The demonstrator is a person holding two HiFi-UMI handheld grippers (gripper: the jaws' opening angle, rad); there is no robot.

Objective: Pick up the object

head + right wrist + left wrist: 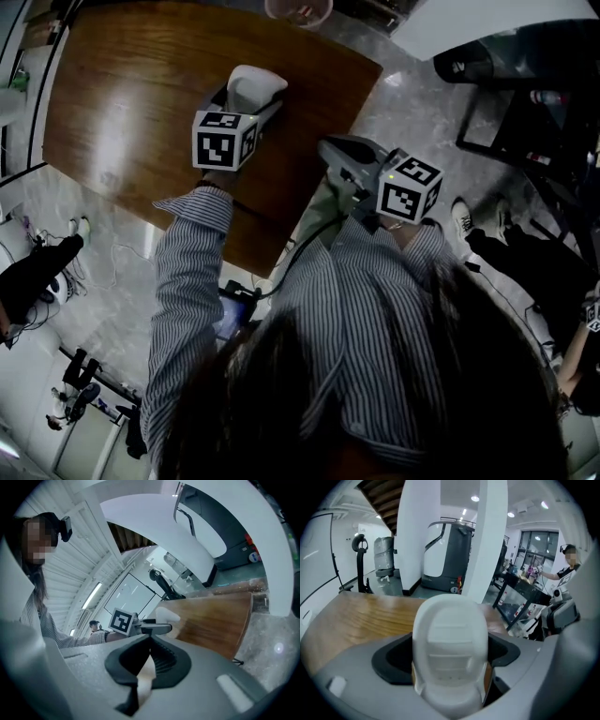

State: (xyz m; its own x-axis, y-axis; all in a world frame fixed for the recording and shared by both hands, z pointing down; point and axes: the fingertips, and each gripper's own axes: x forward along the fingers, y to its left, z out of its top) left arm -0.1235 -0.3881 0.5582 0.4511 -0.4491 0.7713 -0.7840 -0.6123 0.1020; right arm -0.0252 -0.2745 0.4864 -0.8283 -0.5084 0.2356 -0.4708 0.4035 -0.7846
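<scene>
The table (122, 112) is brown wood with a visible grain, varnished to a gloss that throws back a pale glare. The floor (412, 103) looks like pale speckled stone, smooth and faintly shiny. The sleeve (187, 272) is thin striped cloth, creased. Both the left gripper (248, 98) and the right gripper (149, 641) have matt grey plastic shells. The right one's inner faces are black and ribbed. The white object (450, 634) in the left gripper's jaws is smooth matt plastic with shallow moulded ridges.
</scene>
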